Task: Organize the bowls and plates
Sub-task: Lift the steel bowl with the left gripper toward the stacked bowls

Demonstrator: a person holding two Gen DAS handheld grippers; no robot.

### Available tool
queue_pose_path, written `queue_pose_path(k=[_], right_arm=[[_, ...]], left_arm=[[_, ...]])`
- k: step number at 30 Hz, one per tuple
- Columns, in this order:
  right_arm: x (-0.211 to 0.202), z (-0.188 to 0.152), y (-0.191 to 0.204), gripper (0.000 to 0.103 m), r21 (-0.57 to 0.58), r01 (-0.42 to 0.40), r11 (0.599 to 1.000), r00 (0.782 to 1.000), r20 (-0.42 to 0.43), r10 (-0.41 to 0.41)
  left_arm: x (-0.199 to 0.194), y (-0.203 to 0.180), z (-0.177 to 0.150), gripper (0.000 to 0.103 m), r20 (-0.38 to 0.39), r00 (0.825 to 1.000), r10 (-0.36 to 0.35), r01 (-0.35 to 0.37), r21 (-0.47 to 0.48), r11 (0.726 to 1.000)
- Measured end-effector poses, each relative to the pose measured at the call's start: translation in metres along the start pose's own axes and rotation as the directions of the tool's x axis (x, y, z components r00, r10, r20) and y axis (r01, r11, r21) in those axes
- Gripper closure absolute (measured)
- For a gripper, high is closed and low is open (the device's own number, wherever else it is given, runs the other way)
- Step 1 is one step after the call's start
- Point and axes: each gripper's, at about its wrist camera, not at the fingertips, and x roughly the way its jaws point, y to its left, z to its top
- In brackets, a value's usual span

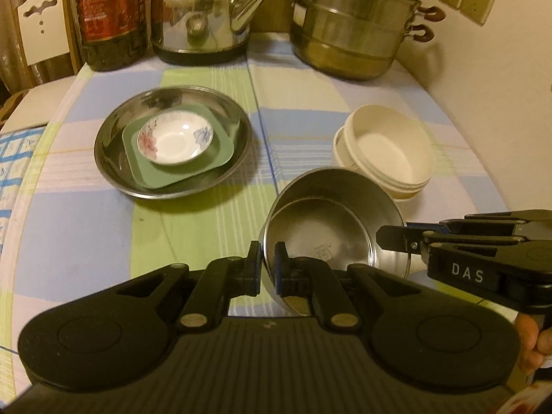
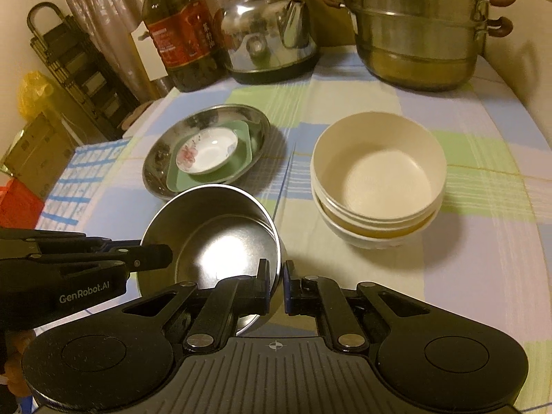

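Clearly, in the left wrist view, the steel bowl (image 1: 324, 227) is pinched at its near rim by the left gripper (image 1: 269, 262), just beside the stacked white bowls (image 1: 386, 151). In the right wrist view, the opposite rim is clamped by the right gripper (image 2: 276, 276); the steel plate (image 2: 162, 158) carries a green dish (image 2: 220, 176) and floral saucer (image 2: 207, 151).

A: Steel bowl (image 1: 321, 238) is tilted, shiny and empty, nearest of all.

B: And the white bowls (image 2: 377, 176)?

A: Nested in a leaning stack, beside it.

B: The plates?

A: Flowered saucer (image 1: 175, 142) sits on a green square plate (image 1: 179, 153), inside a round steel plate (image 1: 172, 141).
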Motion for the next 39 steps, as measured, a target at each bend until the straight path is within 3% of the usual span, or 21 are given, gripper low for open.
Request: queue_pose_path(k=[12,22,39], right_arm=[[-0.039,0.013,-0.018,0.095,0.054,0.032,0.998,0.998,0.046,-0.034],[-0.064,0.037,-0.053,0.095,0.124,0.06,0.991,0.992,0.106,-0.073],[-0.043,0.08,-0.104,0.095,0.187,0.048,0.981,0.992,0.103,-0.068]], left_arm=[[-0.017,-0.031,0.023,0.097,0.056,0.997,-0.054,0.051,0.053,0.997],[-0.008,-0.066,0.055,0.097,0.098,0.991,-0.096,0.086,0.104,0.991],[0.034,-0.085,0.096,0.097,0.088,0.992,-0.088,0.08,0.087,0.993]])
